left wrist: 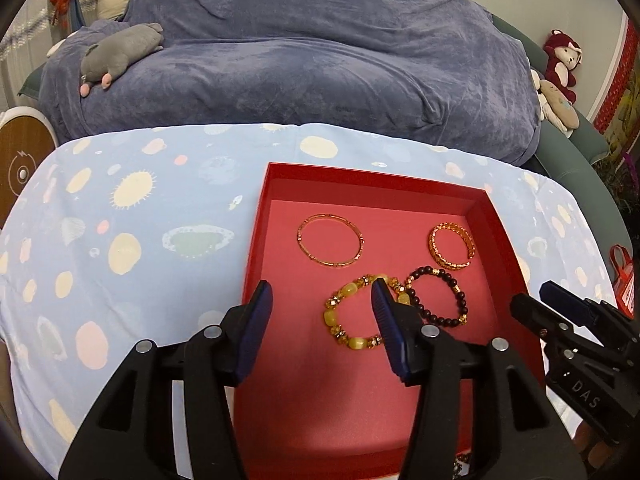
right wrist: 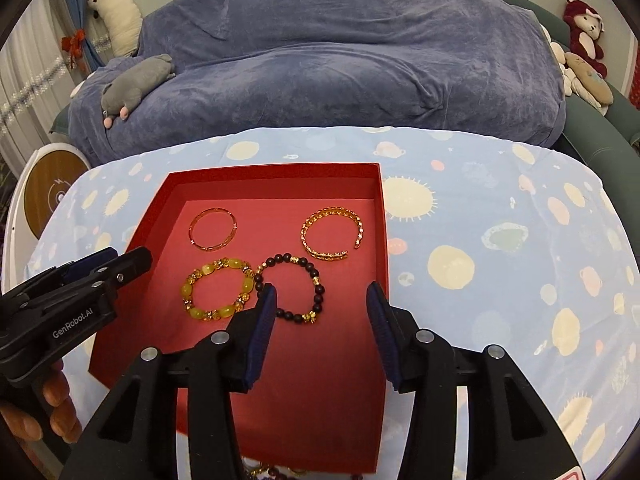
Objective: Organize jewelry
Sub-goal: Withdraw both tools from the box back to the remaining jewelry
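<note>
A home living room or bedroom is showing here: plush toys (right wrist: 584, 32) are sitting along a sofa draped in a blue velvet throw (right wrist: 340, 64), curtains (right wrist: 36, 76) are hanging tied back, and a planet-print cloth (right wrist: 500, 240) is covering the table.

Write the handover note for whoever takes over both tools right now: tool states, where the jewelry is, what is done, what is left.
Left tool: open, empty, over the yellow bead bracelet.
Right tool: open, empty, beside the dark bead bracelet.
Red tray: both bracelets at the near side, touching; thin gold bangle and gold chain cuff at the far side, apart.
Done: four pieces laid flat.
Left: more jewelry shows at the tray's near edge, unclear.
</note>
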{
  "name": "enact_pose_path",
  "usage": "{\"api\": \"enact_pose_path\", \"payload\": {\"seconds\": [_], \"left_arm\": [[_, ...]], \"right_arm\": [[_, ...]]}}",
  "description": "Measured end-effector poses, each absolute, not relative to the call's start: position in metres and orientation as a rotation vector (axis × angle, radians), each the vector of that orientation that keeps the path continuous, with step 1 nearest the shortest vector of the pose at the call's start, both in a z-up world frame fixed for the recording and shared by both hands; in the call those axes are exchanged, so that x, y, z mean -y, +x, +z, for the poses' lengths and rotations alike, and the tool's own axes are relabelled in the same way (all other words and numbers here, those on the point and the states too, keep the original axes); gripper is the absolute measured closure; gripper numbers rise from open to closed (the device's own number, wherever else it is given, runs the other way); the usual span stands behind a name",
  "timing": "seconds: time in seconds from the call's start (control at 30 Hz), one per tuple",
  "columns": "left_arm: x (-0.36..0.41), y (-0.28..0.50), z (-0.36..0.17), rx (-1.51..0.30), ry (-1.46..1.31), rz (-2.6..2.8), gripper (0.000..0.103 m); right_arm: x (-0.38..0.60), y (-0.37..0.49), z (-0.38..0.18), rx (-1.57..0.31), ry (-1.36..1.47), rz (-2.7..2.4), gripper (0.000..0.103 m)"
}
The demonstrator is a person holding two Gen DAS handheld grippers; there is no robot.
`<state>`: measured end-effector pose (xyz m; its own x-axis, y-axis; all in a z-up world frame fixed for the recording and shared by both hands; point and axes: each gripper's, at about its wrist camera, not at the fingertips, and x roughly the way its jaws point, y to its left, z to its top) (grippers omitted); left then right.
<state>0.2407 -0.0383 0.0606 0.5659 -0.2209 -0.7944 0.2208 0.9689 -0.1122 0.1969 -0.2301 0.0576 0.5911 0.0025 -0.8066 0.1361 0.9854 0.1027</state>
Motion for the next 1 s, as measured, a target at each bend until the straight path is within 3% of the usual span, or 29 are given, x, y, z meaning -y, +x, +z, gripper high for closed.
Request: {"api": "enact_pose_path", "payload": {"seconds": [0.3,0.6,1.0], "left_arm": [[0.006,0.17,0.064,-0.94,0.014,-0.204,0.047],[-0.029,0.101,0.02,-1.048,-0.006,-0.124,0.046],[-0.044,0.084,-0.002,-1.053,-0.04,-0.075,0.046]], "right_arm": [[0.233,0.125,0.065,-0.941,0.216,-0.099,0.053],[0.226,0.059,0.037,-1.007,0.243,-0.119,0.052],[0.211,0.025,0.015,-1.055,0.24,-0.115,0.052]]}}
